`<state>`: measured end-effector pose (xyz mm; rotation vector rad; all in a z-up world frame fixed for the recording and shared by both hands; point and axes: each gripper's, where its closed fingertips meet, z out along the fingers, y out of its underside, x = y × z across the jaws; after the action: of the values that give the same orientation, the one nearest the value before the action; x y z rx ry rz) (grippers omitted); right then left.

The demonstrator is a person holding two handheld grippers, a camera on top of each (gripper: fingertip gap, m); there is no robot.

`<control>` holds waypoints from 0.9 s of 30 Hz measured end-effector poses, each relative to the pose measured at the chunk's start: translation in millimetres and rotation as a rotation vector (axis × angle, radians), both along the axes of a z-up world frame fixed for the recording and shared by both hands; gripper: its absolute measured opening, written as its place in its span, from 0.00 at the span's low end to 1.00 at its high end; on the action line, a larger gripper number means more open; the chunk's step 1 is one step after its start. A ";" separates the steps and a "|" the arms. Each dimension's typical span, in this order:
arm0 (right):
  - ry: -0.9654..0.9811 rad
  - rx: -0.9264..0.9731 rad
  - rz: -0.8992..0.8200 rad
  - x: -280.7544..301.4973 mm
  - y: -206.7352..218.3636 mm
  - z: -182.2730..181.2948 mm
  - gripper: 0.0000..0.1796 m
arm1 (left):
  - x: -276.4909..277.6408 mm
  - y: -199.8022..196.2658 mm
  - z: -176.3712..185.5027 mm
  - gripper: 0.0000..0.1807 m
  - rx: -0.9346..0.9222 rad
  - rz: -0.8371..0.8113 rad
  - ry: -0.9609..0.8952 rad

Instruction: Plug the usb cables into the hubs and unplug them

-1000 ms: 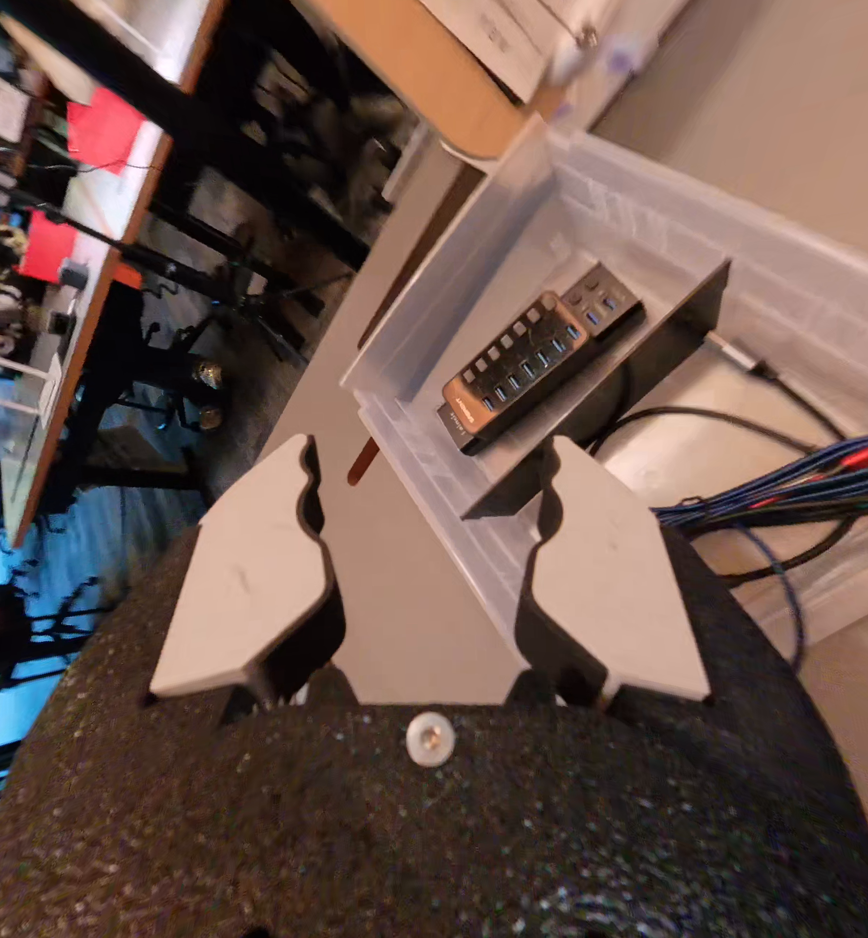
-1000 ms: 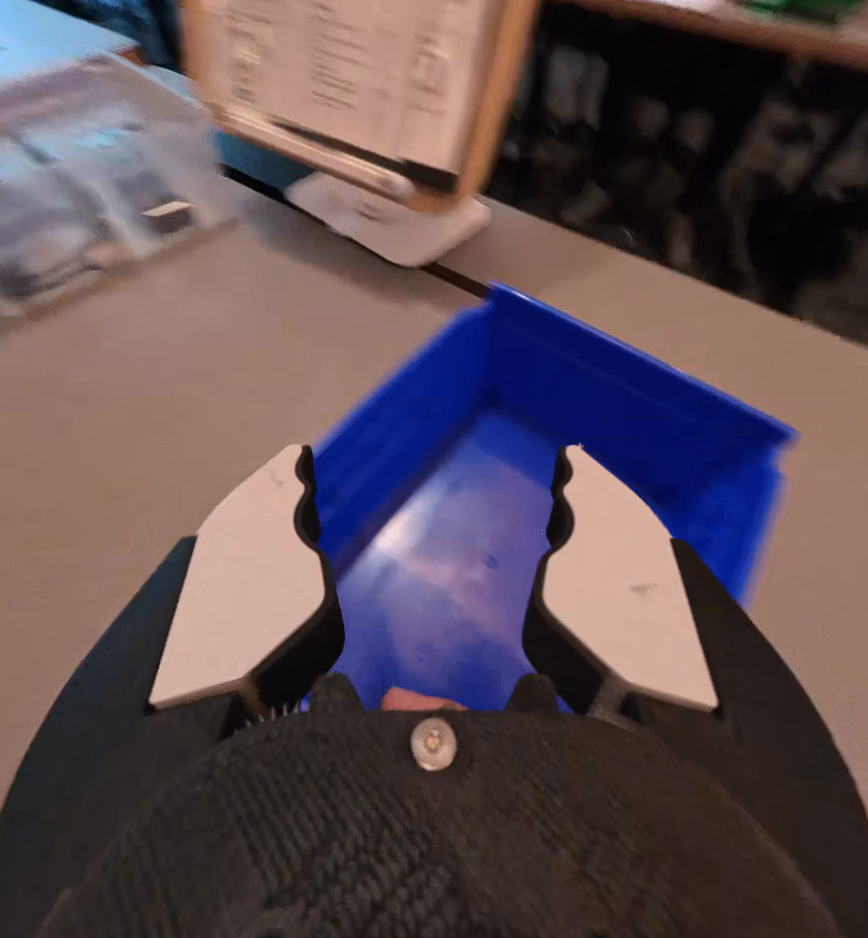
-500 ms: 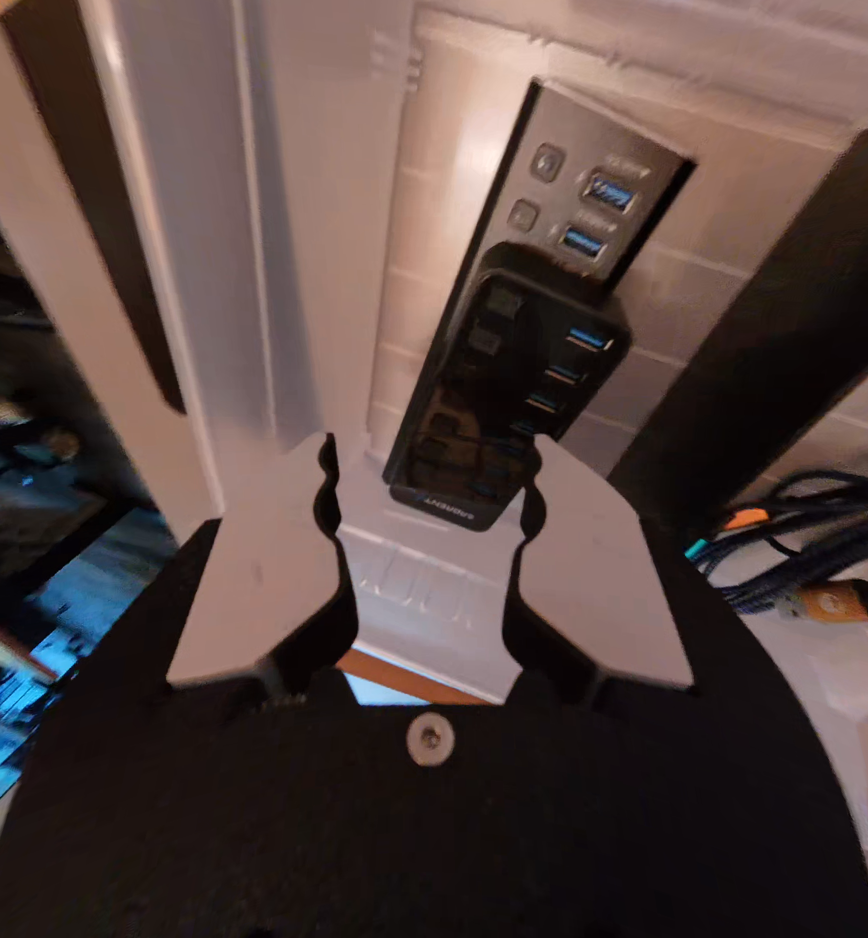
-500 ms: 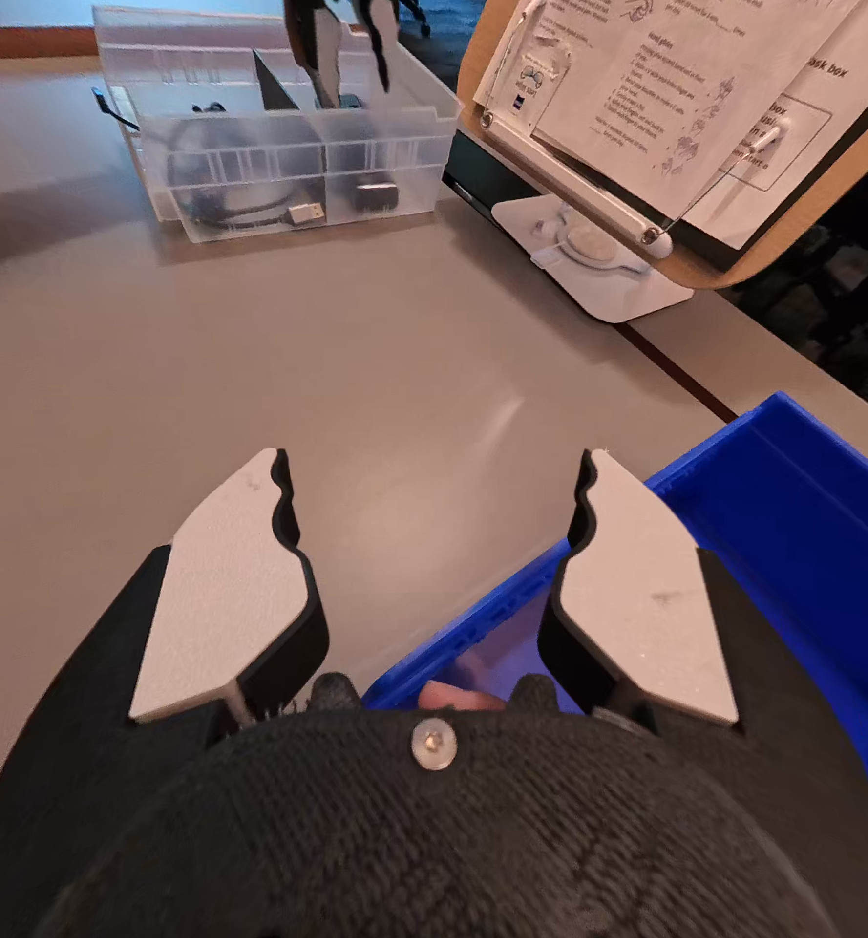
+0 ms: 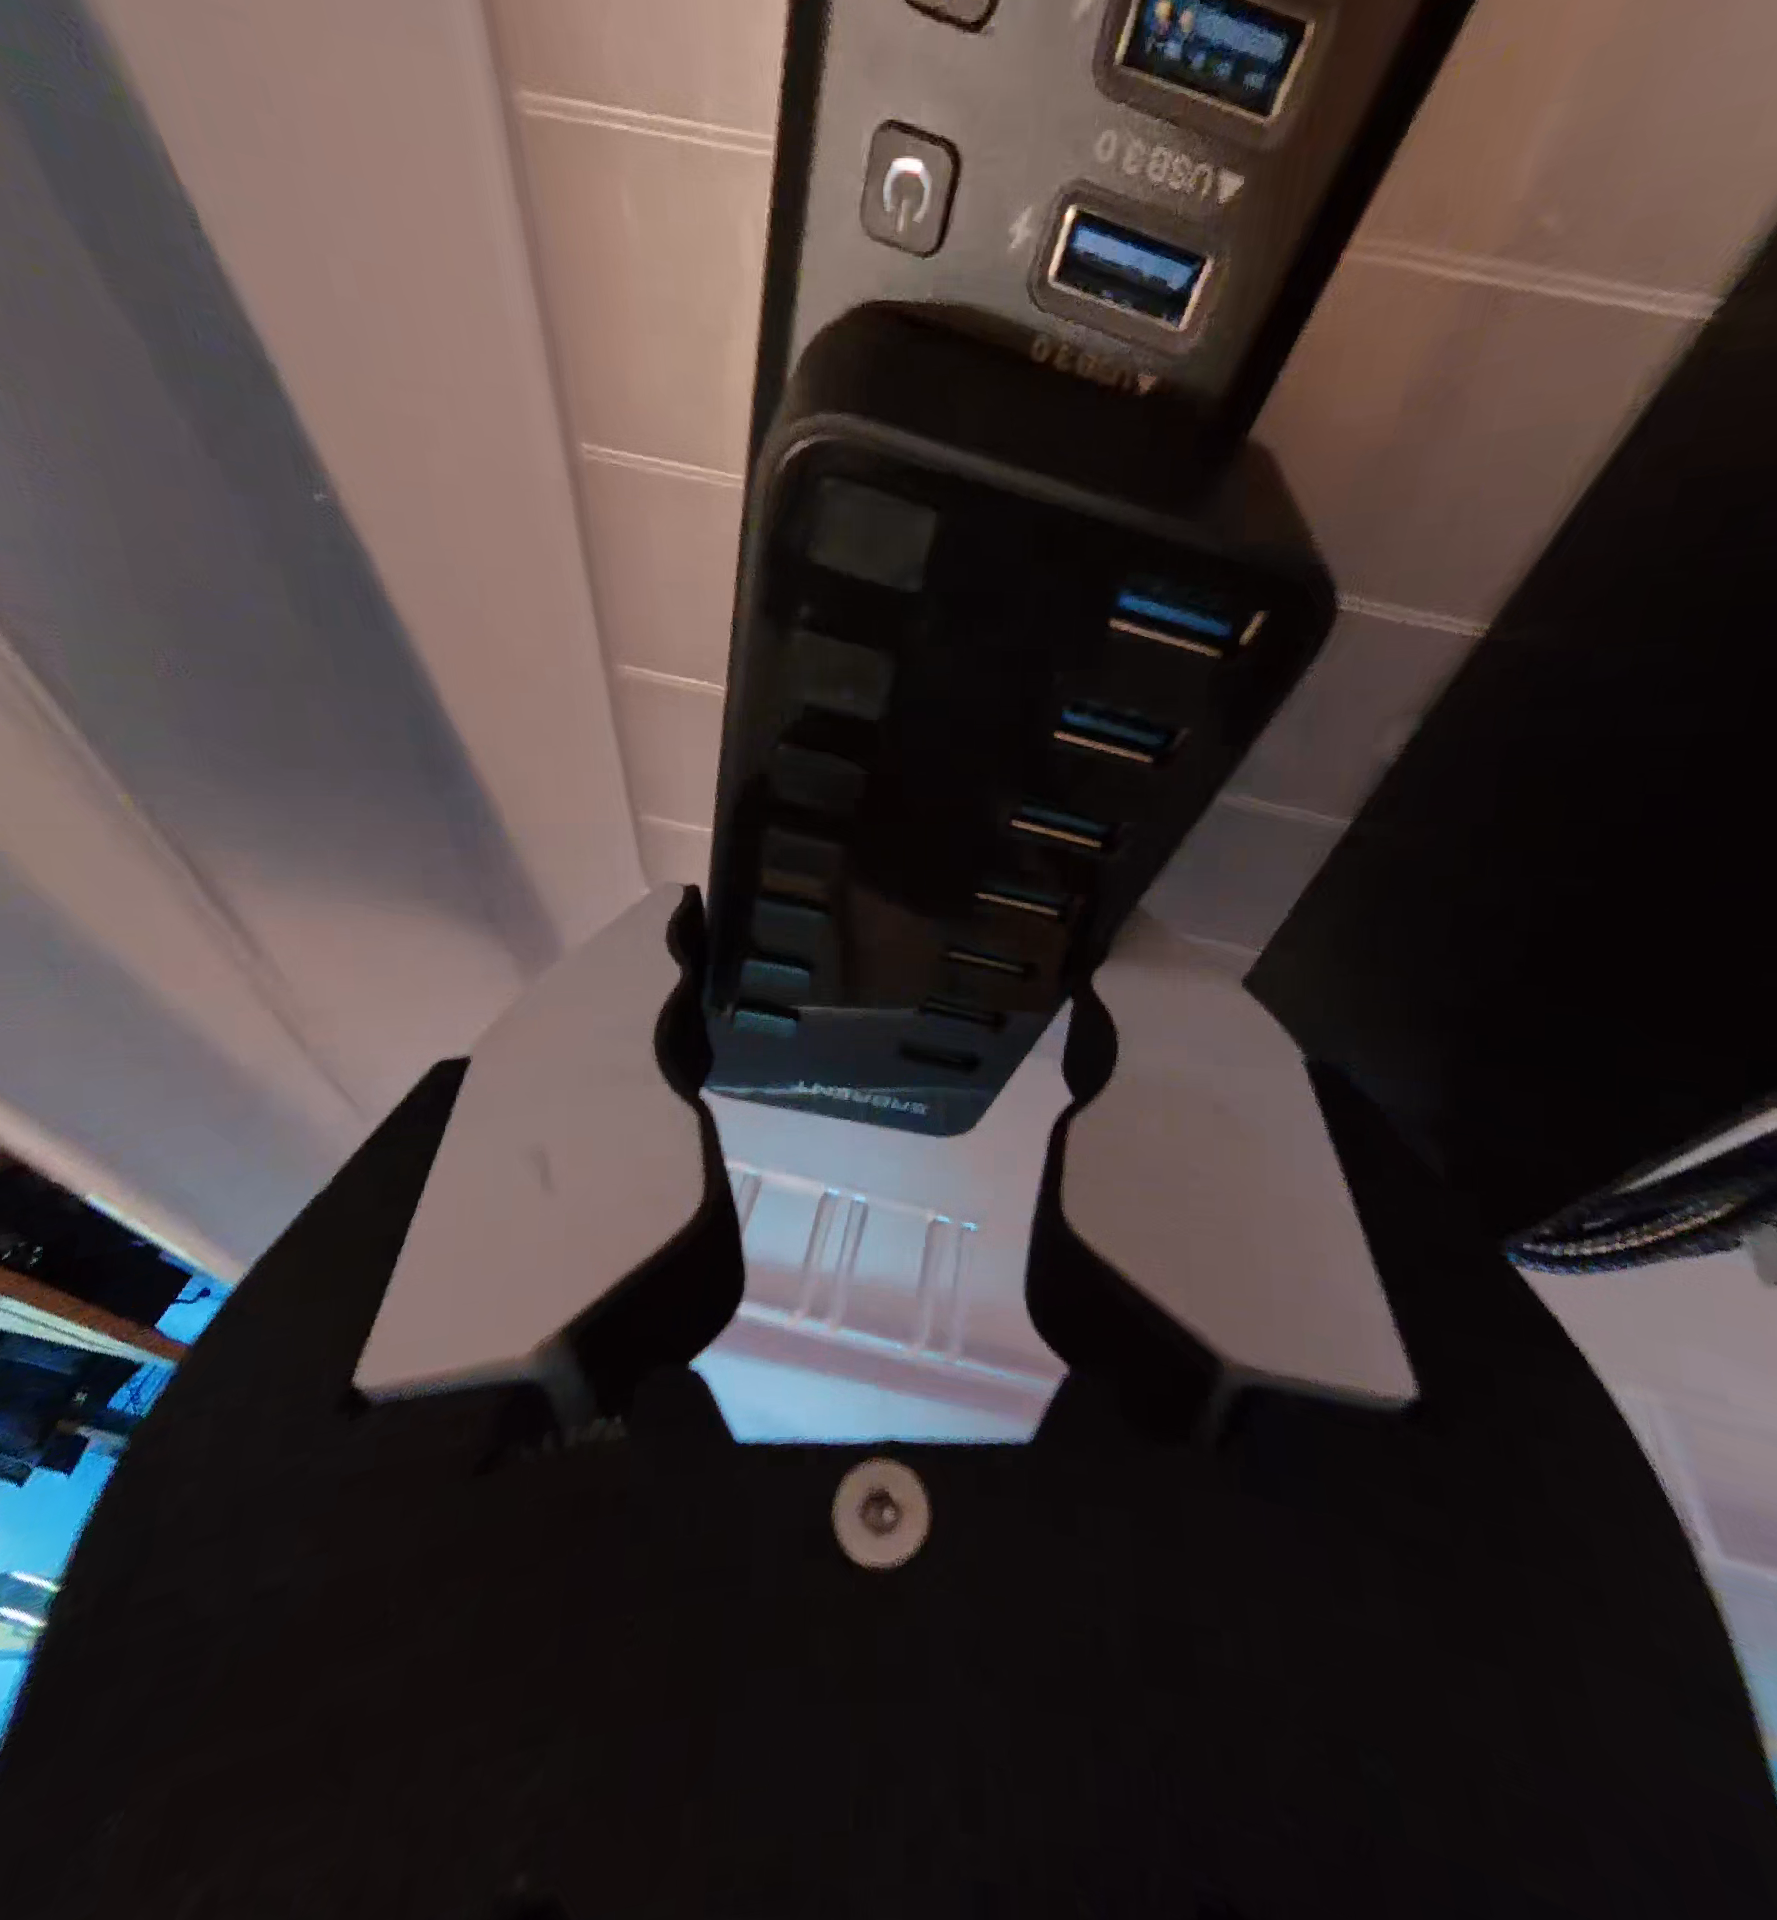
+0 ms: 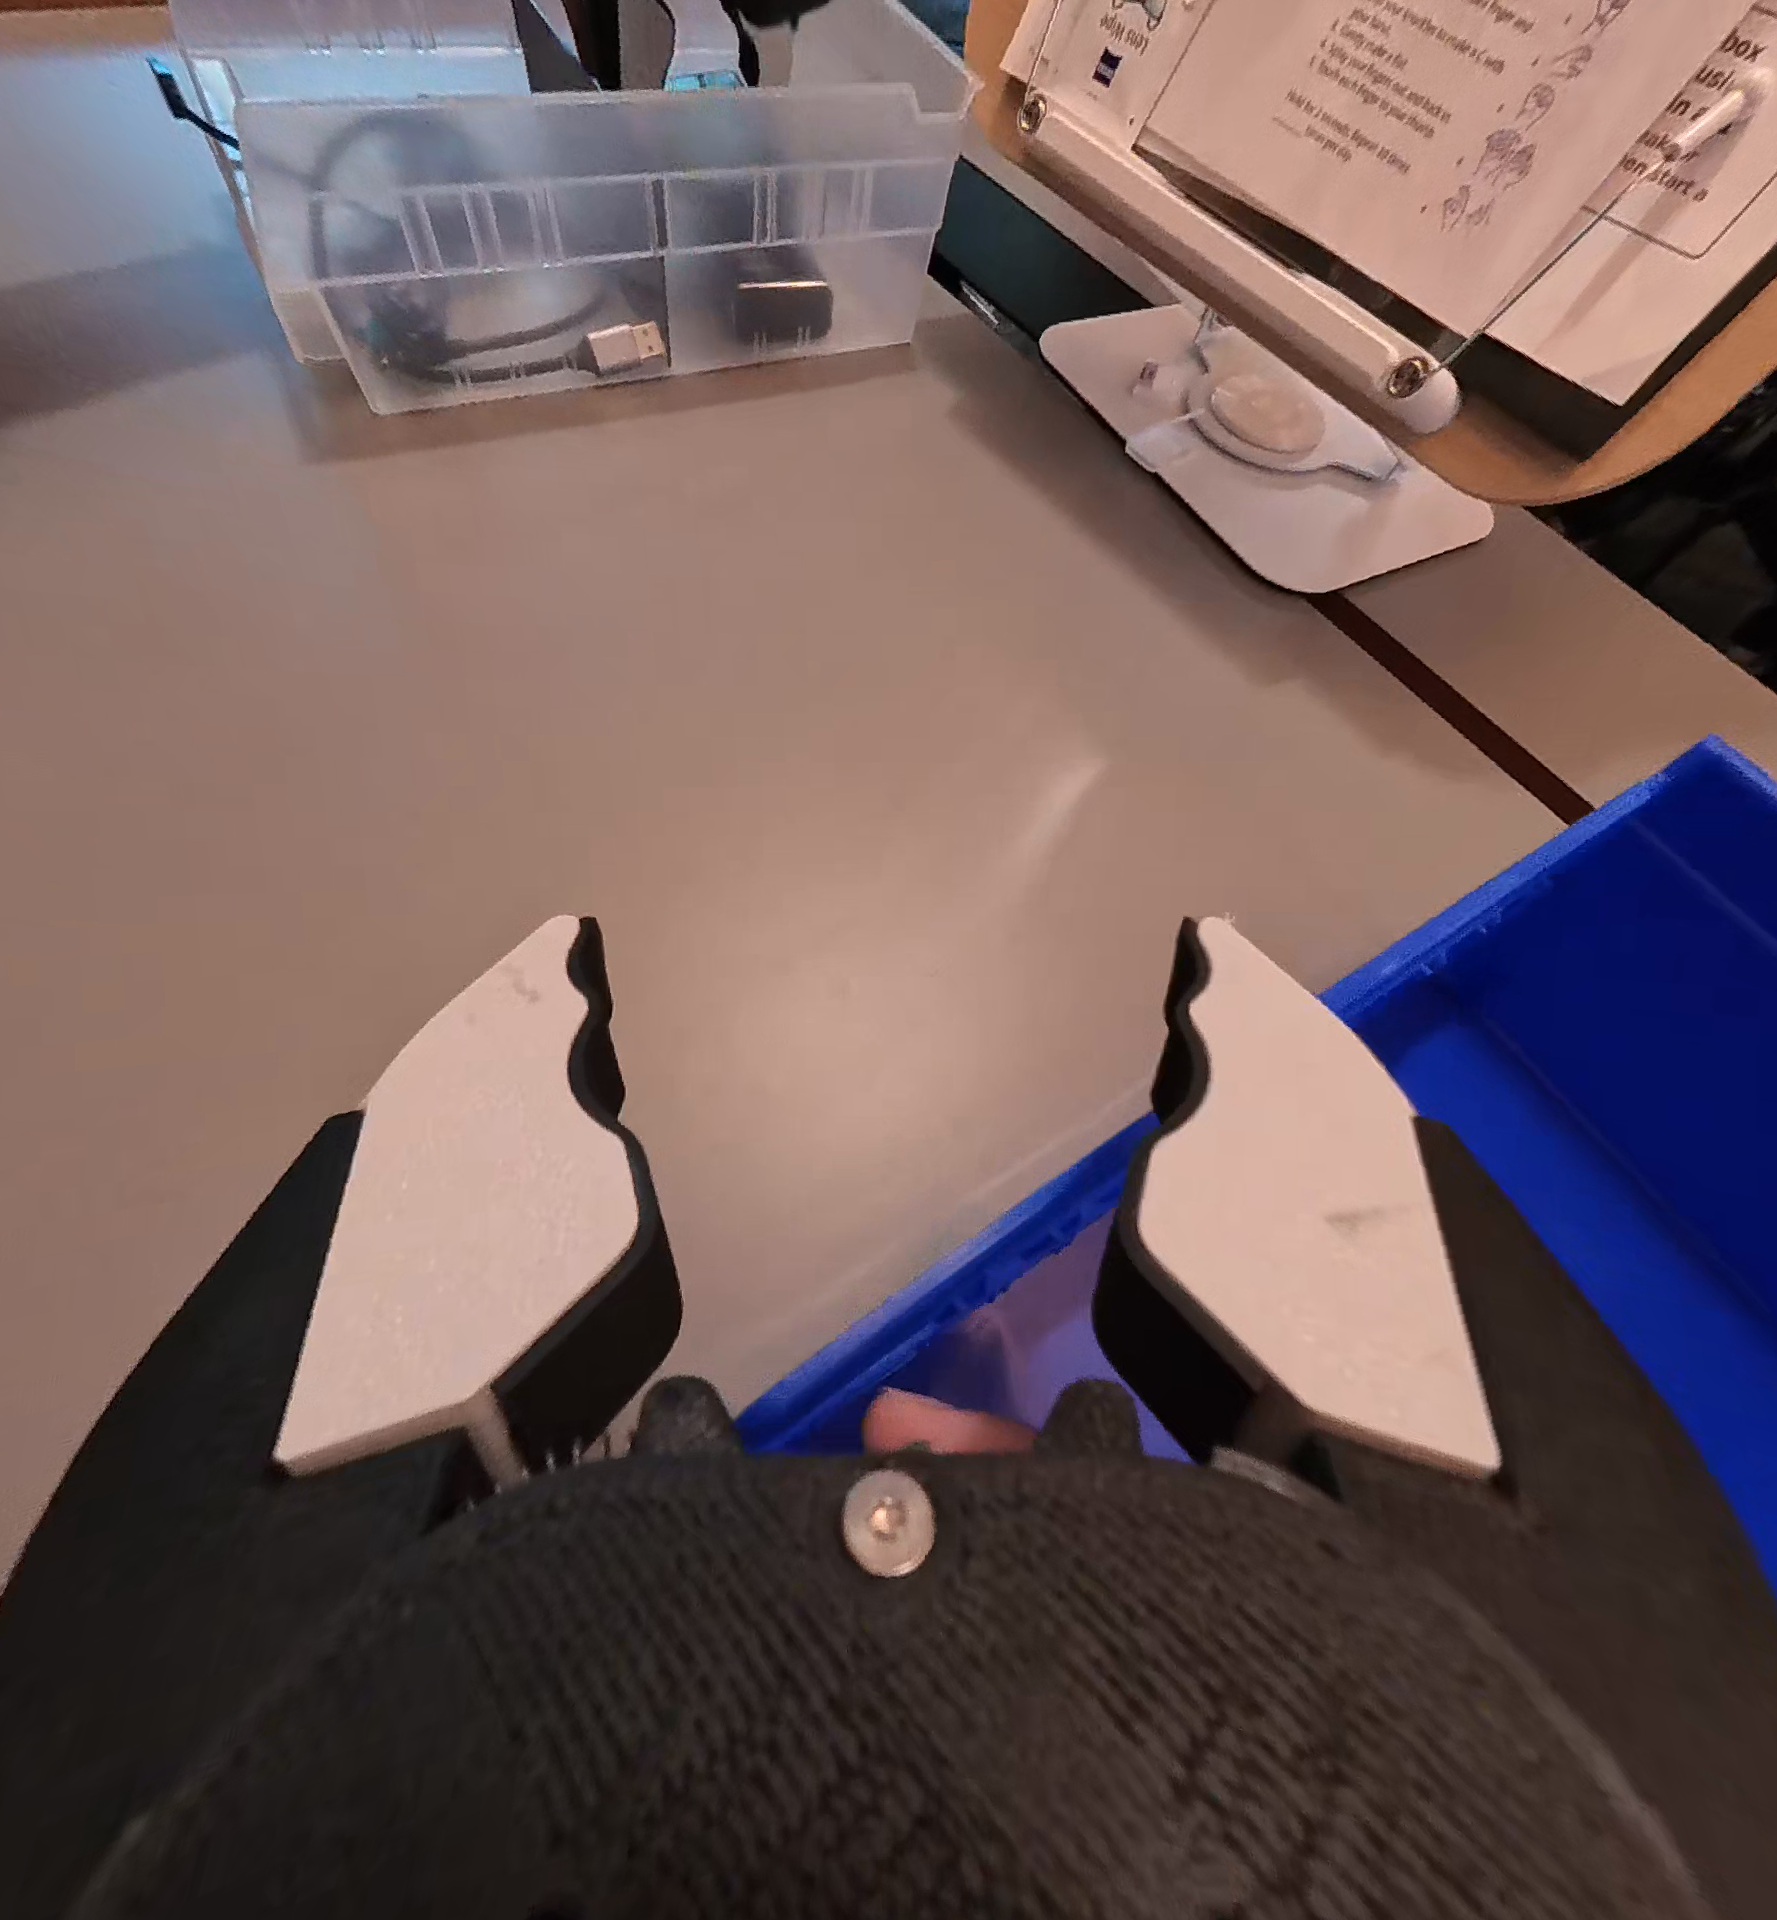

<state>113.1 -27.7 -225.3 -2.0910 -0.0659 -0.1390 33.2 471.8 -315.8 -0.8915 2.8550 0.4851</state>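
In the left wrist view a black USB hub [image 5: 977, 727] with several ports lies on top of a grey USB hub [image 5: 977, 177] inside a clear plastic box [image 5: 344, 540]. My left gripper [image 5: 884, 966] is open, with its fingers on either side of the black hub's near end, close to its sides. A braided USB cable [image 5: 1684, 1236] with a metal plug lies to the right, past a black divider [image 5: 1590, 831]. My right gripper [image 6: 889, 935] is open and empty, above the grey table [image 6: 759, 675] and the rim of a blue bin [image 6: 1590, 1039].
In the right wrist view the clear box [image 6: 593, 135] stands at the far left of the table, with a USB plug [image 6: 624, 348] and cables inside and the left gripper [image 6: 635, 42] reaching in. A document stand [image 6: 1279, 488] with papers is at the far right.
My left gripper swung over the clear box, moved down onto the black hub, and its fingers came around the hub's end. My right gripper turned left from above the blue bin toward the table.
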 end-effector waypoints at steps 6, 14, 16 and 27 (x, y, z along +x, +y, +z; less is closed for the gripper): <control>0.007 0.080 -0.030 -4.2 12.5 12.8 0.54 | 6.8 1.0 39.5 0.35 0.152 -0.052 -0.258; -0.025 0.170 0.018 -39.8 29.6 33.1 0.54 | 5.1 -68.7 166.0 0.35 0.483 -0.240 -0.720; 0.041 0.253 0.038 -56.3 39.6 43.0 0.53 | 0.1 -113.8 187.1 0.35 0.545 -0.314 -0.842; 0.155 0.410 0.114 -102.8 73.3 40.8 0.39 | -15.8 -383.0 146.1 0.34 0.333 -0.593 -1.274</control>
<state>10.3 45.6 -184.6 -1.6783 -0.0575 0.0751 17.4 88.7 -169.7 -0.1117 1.6373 0.1727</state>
